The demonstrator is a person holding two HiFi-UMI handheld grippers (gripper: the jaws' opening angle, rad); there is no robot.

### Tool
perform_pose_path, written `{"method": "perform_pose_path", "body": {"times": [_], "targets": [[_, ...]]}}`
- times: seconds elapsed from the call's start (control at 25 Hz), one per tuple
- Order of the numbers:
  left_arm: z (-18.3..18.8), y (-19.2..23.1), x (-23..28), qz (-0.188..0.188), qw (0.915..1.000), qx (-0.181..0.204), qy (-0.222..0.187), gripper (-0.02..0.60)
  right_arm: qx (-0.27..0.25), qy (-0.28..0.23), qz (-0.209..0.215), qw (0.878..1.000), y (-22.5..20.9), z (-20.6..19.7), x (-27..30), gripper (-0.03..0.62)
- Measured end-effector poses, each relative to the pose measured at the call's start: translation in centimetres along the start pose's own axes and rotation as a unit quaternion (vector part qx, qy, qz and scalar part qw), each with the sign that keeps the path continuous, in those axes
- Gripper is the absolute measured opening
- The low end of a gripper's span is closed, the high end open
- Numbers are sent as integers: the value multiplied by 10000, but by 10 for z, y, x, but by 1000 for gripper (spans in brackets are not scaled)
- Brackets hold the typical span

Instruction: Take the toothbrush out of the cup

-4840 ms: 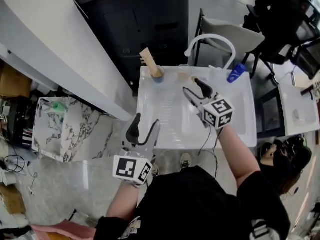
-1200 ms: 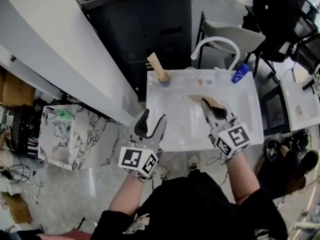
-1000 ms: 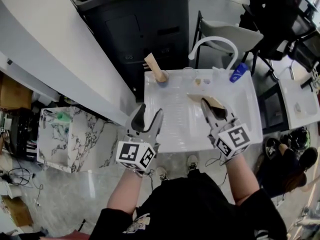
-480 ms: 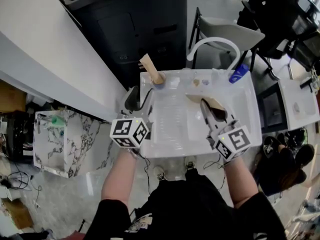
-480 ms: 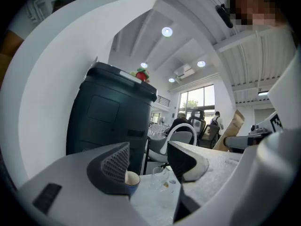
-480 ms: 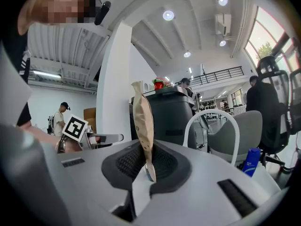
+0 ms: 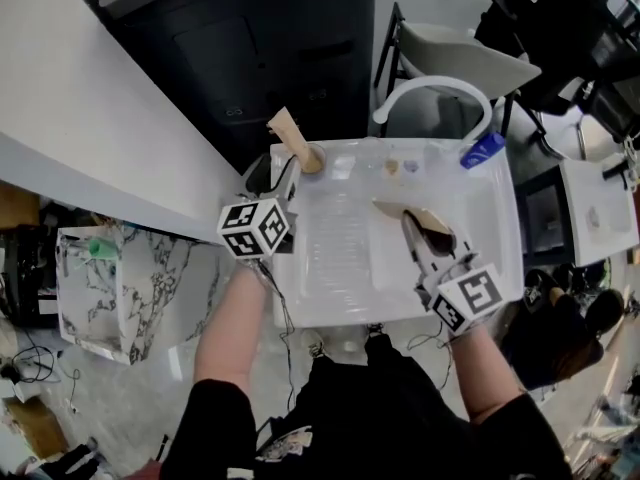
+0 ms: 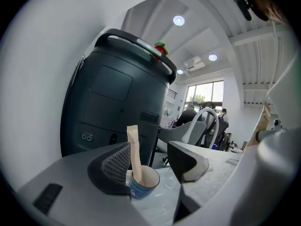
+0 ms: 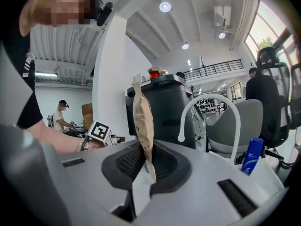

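Observation:
A blue cup stands at the far left corner of the white basin, with a paper-wrapped toothbrush leaning out of it. My left gripper is just short of the cup, jaws open. In the left gripper view the cup and its toothbrush sit ahead between the open jaws of the left gripper, untouched. My right gripper hovers over the basin's right half, shut on a second paper-wrapped toothbrush, which stands upright from the jaws.
A white arched faucet and a blue bottle stand at the basin's far edge, with small items beside them. A dark bin is behind the cup. A marble-patterned box sits on the floor at the left.
My left gripper has travelled forward from the basin's near left corner up to the cup. The right gripper has drifted slightly toward me, still holding its wrapped toothbrush.

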State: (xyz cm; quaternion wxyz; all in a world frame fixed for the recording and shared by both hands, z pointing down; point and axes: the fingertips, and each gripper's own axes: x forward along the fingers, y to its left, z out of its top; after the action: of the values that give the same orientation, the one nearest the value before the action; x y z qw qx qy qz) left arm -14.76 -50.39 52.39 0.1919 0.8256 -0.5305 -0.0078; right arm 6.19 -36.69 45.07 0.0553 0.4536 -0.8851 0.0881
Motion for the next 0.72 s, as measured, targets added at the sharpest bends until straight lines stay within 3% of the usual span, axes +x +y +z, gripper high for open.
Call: {"method": "perform_pose_path", "body": {"times": [0.4, 0.72], "targets": [[-29, 44, 69, 144, 9991, -204, 355, 238, 189, 289, -214, 9992, -38, -19, 7, 28], [-44, 57, 98, 206, 9974, -346, 595, 227, 298, 358, -367, 9982, -59, -31, 2, 28]]}}
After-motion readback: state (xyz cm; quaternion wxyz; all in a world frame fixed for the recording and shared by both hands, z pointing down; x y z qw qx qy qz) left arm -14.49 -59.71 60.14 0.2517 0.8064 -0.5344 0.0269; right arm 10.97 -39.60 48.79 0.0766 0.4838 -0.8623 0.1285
